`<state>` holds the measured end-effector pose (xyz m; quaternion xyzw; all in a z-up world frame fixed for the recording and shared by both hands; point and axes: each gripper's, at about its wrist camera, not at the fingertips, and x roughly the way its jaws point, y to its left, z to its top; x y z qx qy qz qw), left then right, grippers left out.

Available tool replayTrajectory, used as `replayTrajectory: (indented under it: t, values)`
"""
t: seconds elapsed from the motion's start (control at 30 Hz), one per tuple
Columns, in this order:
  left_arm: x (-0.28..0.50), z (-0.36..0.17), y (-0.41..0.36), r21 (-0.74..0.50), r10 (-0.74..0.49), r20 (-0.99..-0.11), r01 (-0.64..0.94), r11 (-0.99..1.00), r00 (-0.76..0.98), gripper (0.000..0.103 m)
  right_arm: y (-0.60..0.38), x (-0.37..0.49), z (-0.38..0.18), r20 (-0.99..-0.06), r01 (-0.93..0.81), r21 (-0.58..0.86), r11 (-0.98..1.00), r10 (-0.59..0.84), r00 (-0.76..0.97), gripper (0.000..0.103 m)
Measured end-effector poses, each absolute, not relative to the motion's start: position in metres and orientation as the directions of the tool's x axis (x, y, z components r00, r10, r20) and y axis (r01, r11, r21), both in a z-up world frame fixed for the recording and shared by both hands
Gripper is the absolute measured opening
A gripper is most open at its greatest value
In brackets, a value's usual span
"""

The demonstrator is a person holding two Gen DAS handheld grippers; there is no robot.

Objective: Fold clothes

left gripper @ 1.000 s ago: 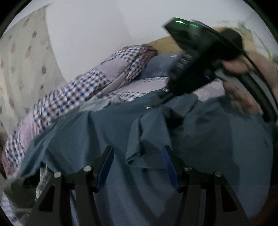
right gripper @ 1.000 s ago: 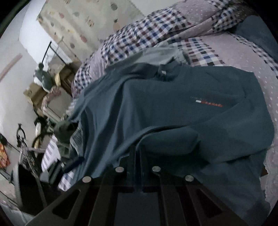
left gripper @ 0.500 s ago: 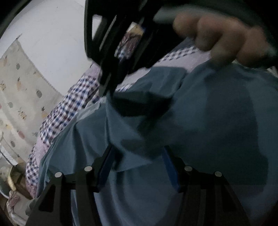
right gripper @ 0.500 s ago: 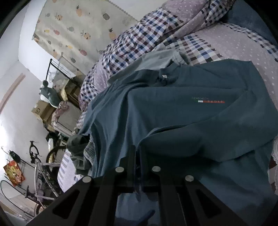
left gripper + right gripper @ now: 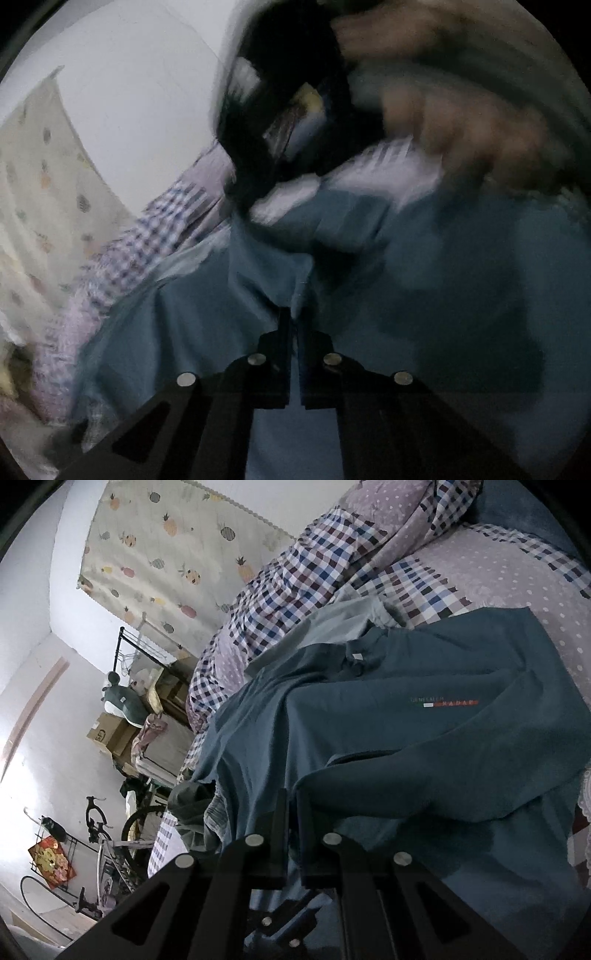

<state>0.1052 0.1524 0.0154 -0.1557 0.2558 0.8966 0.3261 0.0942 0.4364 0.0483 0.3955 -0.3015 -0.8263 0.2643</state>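
Heavy motion blur smears the left wrist view: the right hand (image 5: pixel 461 122) above the left hand-held gripper (image 5: pixel 294 325) is a soft streak, and the checked quilt (image 5: pixel 147 240) loses its pattern. The right wrist view is sharp but dim, with the teal shirt (image 5: pixel 424 738) ahead of the right hand-held gripper (image 5: pixel 291 812) in shadow. Daylight flares off the wall (image 5: pixel 22 738) far to its left. Fisheye curvature bends both frames, with black corners.

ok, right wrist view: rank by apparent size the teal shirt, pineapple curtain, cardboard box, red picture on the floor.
1. Teal cotton shirt, largest by far, though it lies nearest the camera.
2. Cream pineapple-print curtain.
3. and 4. Brown cardboard box and red square picture: they look alike, both far off, so unranked.
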Motion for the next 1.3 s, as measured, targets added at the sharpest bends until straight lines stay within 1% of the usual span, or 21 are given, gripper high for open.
replayTrajectory:
  t: [0.1, 0.13, 0.2, 0.23, 0.3, 0.33, 0.37, 0.43, 0.5, 0.57, 0.63, 0.7, 0.8, 0.83, 0.9, 0.93, 0.97, 1.0, 1.07, 1.13, 1.3]
  values:
    - [0.100, 0.046, 0.127, 0.085, 0.666, -0.419, -0.756, -0.649, -0.618, 0.001, 0.442, 0.093, 0.046, -0.507, 0.182, 0.702, -0.688, -0.663, -0.551, 0.003]
    - [0.095, 0.052, 0.117, 0.018, 0.688, -0.409, -0.759, -0.651, -0.600, 0.001, 0.443, 0.092, 0.045, -0.516, 0.174, 0.696, -0.696, -0.654, -0.553, 0.005]
    - [0.079, 0.061, 0.096, -0.113, 0.714, -0.386, -0.739, -0.665, -0.584, 0.001, 0.445, 0.091, 0.042, -0.525, 0.163, 0.693, -0.703, -0.646, -0.554, 0.005]
    - [0.069, 0.064, 0.082, -0.200, 0.733, -0.364, -0.720, -0.664, -0.575, 0.001, 0.446, 0.090, 0.041, -0.529, 0.158, 0.690, -0.707, -0.640, -0.557, 0.005]
    - [0.052, 0.068, 0.051, -0.331, 0.751, -0.320, -0.674, -0.660, -0.578, 0.001, 0.446, 0.090, 0.041, -0.540, 0.158, 0.671, -0.724, -0.624, -0.565, 0.007]
    - [0.044, 0.069, 0.036, -0.391, 0.756, -0.298, -0.648, -0.653, -0.583, 0.001, 0.445, 0.090, 0.041, -0.546, 0.159, 0.660, -0.735, -0.614, -0.571, 0.013]
    - [0.036, 0.068, 0.024, -0.417, 0.736, -0.308, -0.610, -0.674, -0.604, 0.001, 0.444, 0.090, 0.042, -0.552, 0.158, 0.648, -0.745, -0.603, -0.576, 0.016]
    - [0.019, 0.063, 0.006, -0.432, 0.667, -0.357, -0.517, -0.739, -0.654, 0.001, 0.444, 0.090, 0.042, -0.560, 0.156, 0.628, -0.763, -0.582, -0.590, 0.036]
    - [0.001, 0.056, -0.011, -0.438, 0.588, -0.415, -0.414, -0.798, -0.695, 0.001, 0.445, 0.090, 0.040, -0.571, 0.146, 0.609, -0.780, -0.558, -0.602, 0.043]
    - [-0.018, 0.043, -0.021, -0.434, 0.521, -0.482, -0.325, -0.840, -0.704, 0.001, 0.447, 0.089, 0.036, -0.584, 0.131, 0.600, -0.790, -0.543, -0.604, 0.044]
    - [-0.029, 0.032, -0.029, -0.446, 0.496, -0.513, -0.276, -0.851, -0.700, 0.001, 0.448, 0.087, 0.031, -0.604, 0.112, 0.580, -0.807, -0.518, -0.606, 0.045]
    - [-0.034, 0.025, -0.035, -0.468, 0.495, -0.531, -0.249, -0.848, -0.688, 0.003, 0.449, 0.086, 0.028, -0.616, 0.100, 0.567, -0.818, -0.501, -0.608, 0.045]
    - [-0.028, 0.018, -0.029, -0.441, 0.505, -0.554, -0.281, -0.852, -0.662, 0.006, 0.445, 0.085, 0.025, -0.625, 0.115, 0.547, -0.830, -0.495, -0.604, 0.045]
    - [-0.026, 0.016, -0.027, -0.430, 0.508, -0.561, -0.294, -0.854, -0.653, 0.008, 0.443, 0.085, 0.026, -0.628, 0.127, 0.532, -0.837, -0.491, -0.603, 0.045]
    - [-0.027, 0.014, -0.012, -0.394, 0.515, -0.563, -0.337, -0.855, -0.647, 0.018, 0.434, 0.086, 0.027, -0.638, 0.160, 0.495, -0.854, -0.483, -0.600, 0.045]
    - [-0.025, 0.016, -0.006, -0.375, 0.519, -0.561, -0.361, -0.854, -0.645, 0.027, 0.430, 0.086, 0.027, -0.644, 0.176, 0.477, -0.861, -0.479, -0.597, 0.045]
    - [-0.024, 0.017, -0.003, -0.360, 0.517, -0.560, -0.373, -0.855, -0.647, 0.033, 0.427, 0.086, 0.027, -0.647, 0.185, 0.469, -0.864, -0.478, -0.594, 0.045]
    - [-0.024, 0.017, 0.001, -0.345, 0.512, -0.560, -0.378, -0.859, -0.651, 0.036, 0.424, 0.086, 0.026, -0.650, 0.190, 0.466, -0.864, -0.481, -0.589, 0.045]
    - [-0.025, 0.017, 0.005, -0.319, 0.491, -0.566, -0.374, -0.871, -0.662, 0.046, 0.421, 0.086, 0.024, -0.654, 0.199, 0.463, -0.864, -0.485, -0.581, 0.045]
    - [-0.031, 0.015, 0.004, -0.297, 0.449, -0.584, -0.337, -0.894, -0.676, 0.048, 0.419, 0.086, 0.022, -0.657, 0.205, 0.462, -0.863, -0.489, -0.574, 0.045]
    - [-0.035, 0.016, 0.004, -0.351, 0.509, -0.560, -0.369, -0.860, -0.653, 0.048, 0.436, 0.090, 0.030, -0.632, 0.205, 0.460, -0.864, -0.481, -0.608, 0.045]
